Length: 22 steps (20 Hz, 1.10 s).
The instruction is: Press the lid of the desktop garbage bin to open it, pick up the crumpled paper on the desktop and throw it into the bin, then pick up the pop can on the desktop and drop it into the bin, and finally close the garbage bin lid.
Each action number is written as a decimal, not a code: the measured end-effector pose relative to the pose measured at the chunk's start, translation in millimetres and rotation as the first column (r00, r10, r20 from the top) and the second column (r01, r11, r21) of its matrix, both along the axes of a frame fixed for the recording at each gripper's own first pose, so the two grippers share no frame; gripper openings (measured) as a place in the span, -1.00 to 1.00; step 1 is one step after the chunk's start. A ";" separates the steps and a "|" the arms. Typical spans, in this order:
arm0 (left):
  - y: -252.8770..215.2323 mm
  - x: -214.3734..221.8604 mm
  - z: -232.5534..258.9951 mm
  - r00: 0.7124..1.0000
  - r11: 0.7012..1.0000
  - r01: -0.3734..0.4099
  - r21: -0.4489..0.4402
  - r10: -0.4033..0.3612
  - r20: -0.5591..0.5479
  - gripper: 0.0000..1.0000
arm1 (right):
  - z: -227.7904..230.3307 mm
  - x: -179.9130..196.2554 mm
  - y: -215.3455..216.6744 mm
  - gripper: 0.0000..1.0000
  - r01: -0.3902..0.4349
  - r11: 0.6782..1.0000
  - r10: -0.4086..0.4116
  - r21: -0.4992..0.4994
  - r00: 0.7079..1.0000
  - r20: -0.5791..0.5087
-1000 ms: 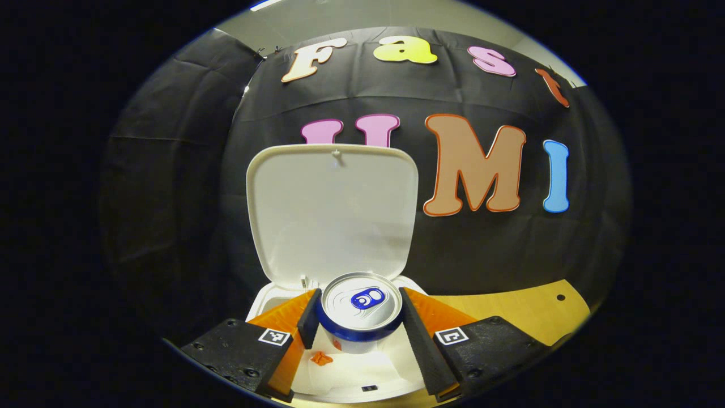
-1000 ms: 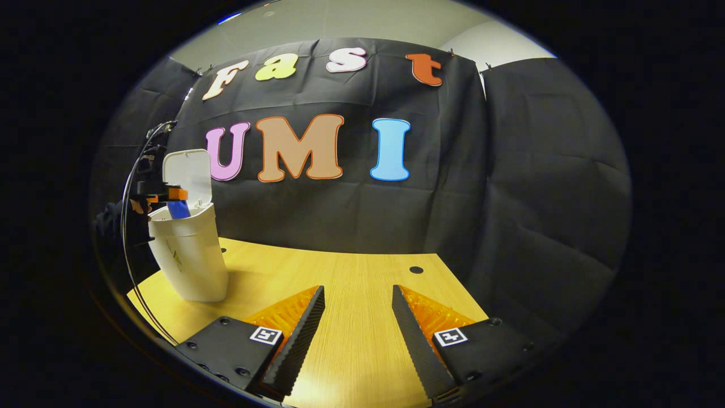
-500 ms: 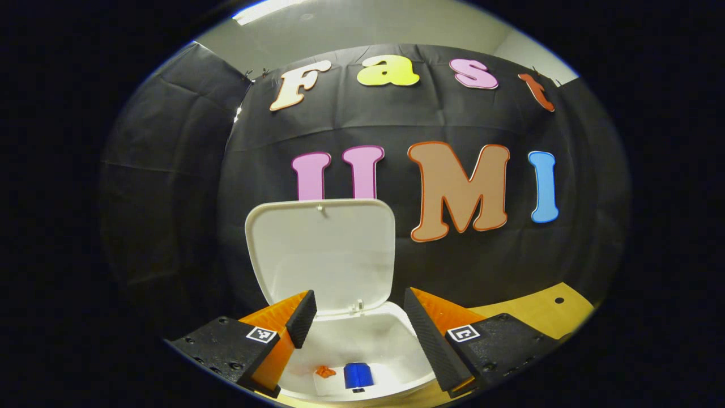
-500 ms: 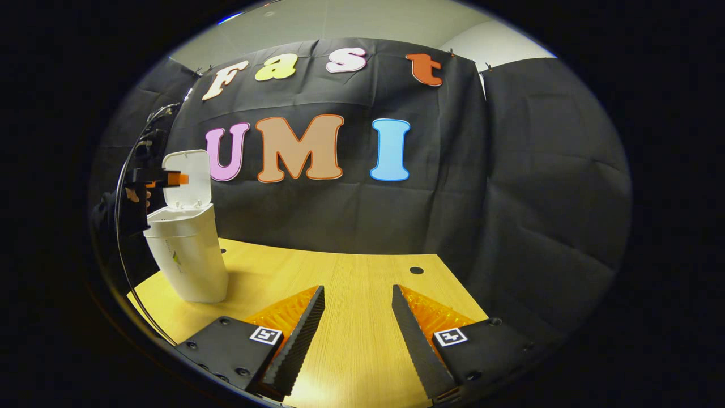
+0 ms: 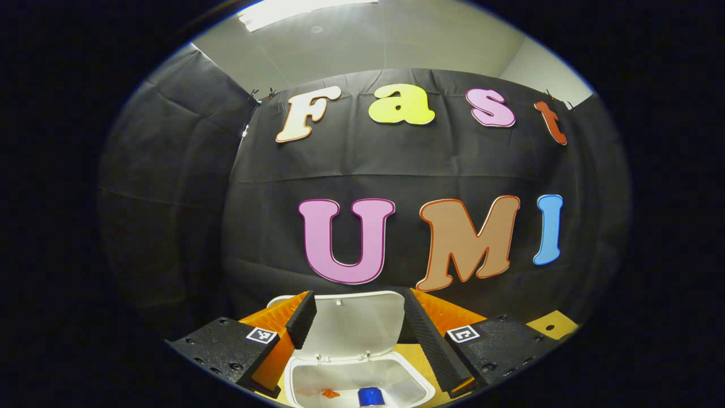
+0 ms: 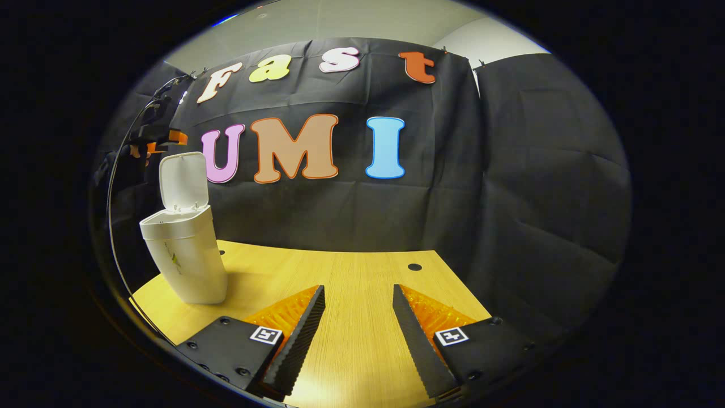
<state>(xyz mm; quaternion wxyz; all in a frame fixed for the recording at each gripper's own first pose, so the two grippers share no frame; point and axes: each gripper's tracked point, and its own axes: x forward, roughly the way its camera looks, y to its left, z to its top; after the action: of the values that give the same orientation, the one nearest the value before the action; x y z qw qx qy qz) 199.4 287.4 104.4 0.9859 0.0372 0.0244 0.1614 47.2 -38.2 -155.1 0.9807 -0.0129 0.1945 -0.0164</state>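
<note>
Dropped blue pop can [image 5: 371, 396] lies inside white bin [image 5: 416, 384].

Black cloth wall [image 6: 510, 187] hangs behind and wraps round to 3 o'clock, creased, clipped along its top edge. Pale ceiling [image 5: 368, 39] above, bright light panel [image 5: 294, 7] at 11 o'clock. Light wood tabletop [image 6: 351, 294] in right gripper view, small dark hole [image 6: 414, 266] near its far edge.

A wooden table [image 6: 362, 283] with a small round hole [image 6: 414, 266] near its back edge.
</note>
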 end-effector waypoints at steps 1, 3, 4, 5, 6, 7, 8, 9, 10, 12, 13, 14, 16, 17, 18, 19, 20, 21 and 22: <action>5.0 7.0 4.1 1.000 1.000 -0.001 -0.008 0.001 -0.001 0.84 | -0.1 -0.6 0.2 0.65 0.003 1.000 -0.003 0.003 1.000 -0.001; 21.8 22.3 9.7 1.000 1.000 -0.025 -0.016 0.024 -0.004 0.85 | -1.0 -3.6 -1.2 0.65 0.011 1.000 -0.011 0.008 1.000 -0.004; 30.1 29.4 8.4 0.999 0.999 -0.036 -0.023 0.036 -0.013 0.85 | 1.0 -5.8 -0.8 0.75 0.011 1.000 -0.011 0.015 1.000 -0.005; 36.9 36.9 4.8 0.999 0.998 -0.047 -0.037 0.046 -0.026 0.83 | 3.7 -6.5 -1.4 0.68 0.015 1.000 -0.015 0.019 1.000 0.002; 41.2 43.4 -2.6 0.998 0.997 -0.050 -0.053 0.048 -0.050 0.85 | 7.7 -6.5 -3.9 0.69 0.022 1.000 -0.022 0.018 1.000 0.014; 47.9 47.9 -13.6 0.995 0.995 -0.063 -0.073 0.058 -0.079 0.86 | 10.9 -6.7 -5.9 0.68 0.028 0.999 -0.028 0.019 0.999 0.023; 53.0 51.0 -22.6 0.992 0.993 -0.074 -0.089 0.064 -0.104 0.84 | 13.1 -6.3 -7.1 0.69 0.035 0.999 -0.035 0.021 0.999 0.030; 56.0 53.6 -30.3 0.990 0.992 -0.083 -0.100 0.071 -0.119 0.86 | 14.7 -5.8 -9.4 0.69 0.041 0.999 -0.042 0.022 0.999 0.033; 58.9 53.5 -37.8 0.987 0.990 -0.091 -0.105 0.076 -0.140 0.86 | 15.7 -6.1 -10.5 0.75 0.047 0.999 -0.047 0.020 0.998 0.035; 60.5 52.5 -39.2 0.985 0.992 -0.100 -0.077 0.088 -0.148 0.86 | 17.4 -5.4 -13.7 0.69 0.055 0.998 -0.055 0.019 0.998 0.039; 56.6 50.7 -41.6 0.985 0.992 -0.094 -0.086 0.080 -0.154 0.82 | 18.2 -4.7 -13.7 0.69 0.056 0.998 -0.057 0.022 0.998 0.039; 55.4 47.6 -41.1 0.985 0.993 -0.091 -0.081 0.077 -0.157 0.83 | 18.3 -3.8 -13.6 0.68 0.057 0.998 -0.058 0.025 0.997 0.041; 47.0 34.7 -43.7 0.985 0.994 -0.081 -0.075 0.068 -0.159 0.86 | 20.2 -0.1 -12.1 0.69 0.050 0.998 -0.052 0.036 0.998 0.045; 39.6 24.8 -44.6 0.986 0.995 -0.074 -0.069 0.063 -0.158 0.85 | 22.4 3.1 -11.6 0.75 0.044 0.998 -0.046 0.040 0.998 0.050; 32.3 15.9 -46.8 0.986 0.996 -0.066 -0.063 0.055 -0.160 0.85 | 24.4 5.4 -11.3 0.69 0.037 0.998 -0.039 0.041 0.998 0.054; 26.4 8.3 -49.3 0.986 0.997 -0.058 -0.051 0.049 -0.162 0.86 | 26.6 8.3 -10.8 0.69 0.028 0.999 -0.030 0.042 0.998 0.060; 20.6 0.5 -52.7 0.985 0.998 -0.050 -0.046 0.042 -0.166 0.86 | 29.0 11.5 -9.6 0.75 0.017 0.999 -0.020 0.042 0.998 0.065; 15.4 -6.3 -55.7 0.985 0.998 -0.044 -0.050 0.035 -0.169 0.87 | 31.2 14.3 -9.2 0.75 0.009 0.999 -0.011 0.041 0.997 0.070; 10.6 -12.7 -59.1 0.985 0.997 -0.043 -0.059 0.032 -0.171 0.87 | 32.3 15.7 -8.0 0.75 0.000 0.999 -0.003 0.039 0.997 0.075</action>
<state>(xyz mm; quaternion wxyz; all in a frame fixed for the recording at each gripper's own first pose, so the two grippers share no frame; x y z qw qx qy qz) 186.7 298.0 45.3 0.9777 0.0196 0.1142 0.1751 62.9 -46.2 -122.8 0.9873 0.0070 0.1580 -0.0136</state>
